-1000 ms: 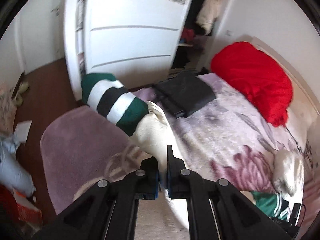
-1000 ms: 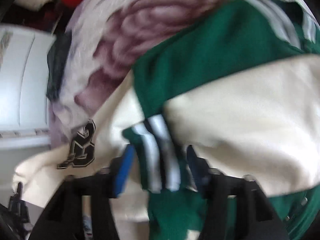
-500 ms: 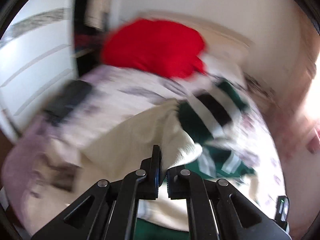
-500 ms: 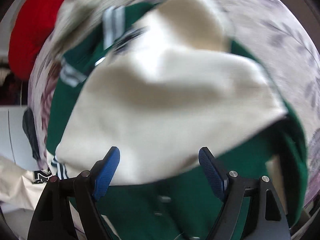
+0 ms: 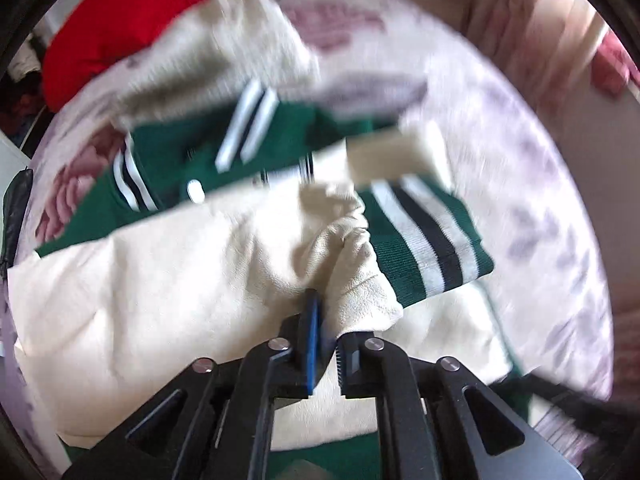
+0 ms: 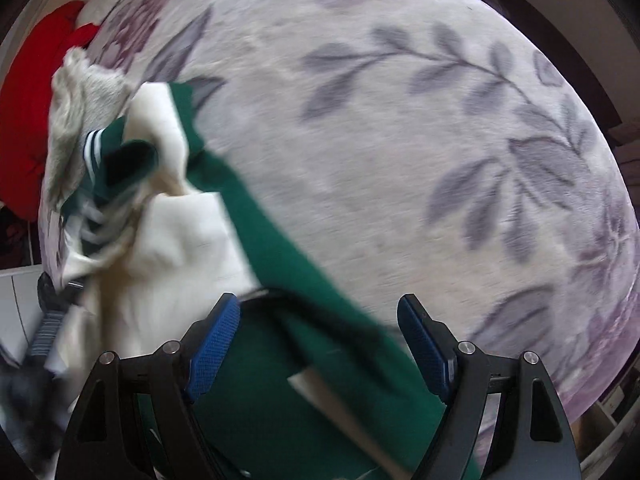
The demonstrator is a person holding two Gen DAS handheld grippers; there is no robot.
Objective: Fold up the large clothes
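A green varsity jacket (image 5: 180, 152) with cream sleeves and striped cuffs lies on the bed. My left gripper (image 5: 326, 340) is shut on the cream sleeve (image 5: 352, 280) near its green, white and black striped cuff (image 5: 432, 236), laid across the jacket body. In the right wrist view the jacket (image 6: 280, 248) lies to the left and below. My right gripper (image 6: 320, 344) is open and empty above the jacket's green edge.
A floral purple-and-white blanket (image 6: 400, 120) covers the bed. A red cushion (image 5: 120, 20) lies at the bed's far end and also shows in the right wrist view (image 6: 28, 100). A dark object (image 5: 16, 208) sits at the left bed edge.
My left gripper has carried the sleeve from beyond the bed's edge over onto the jacket body. My right gripper let go of the striped hem, opened, and drew back to the jacket's edge.
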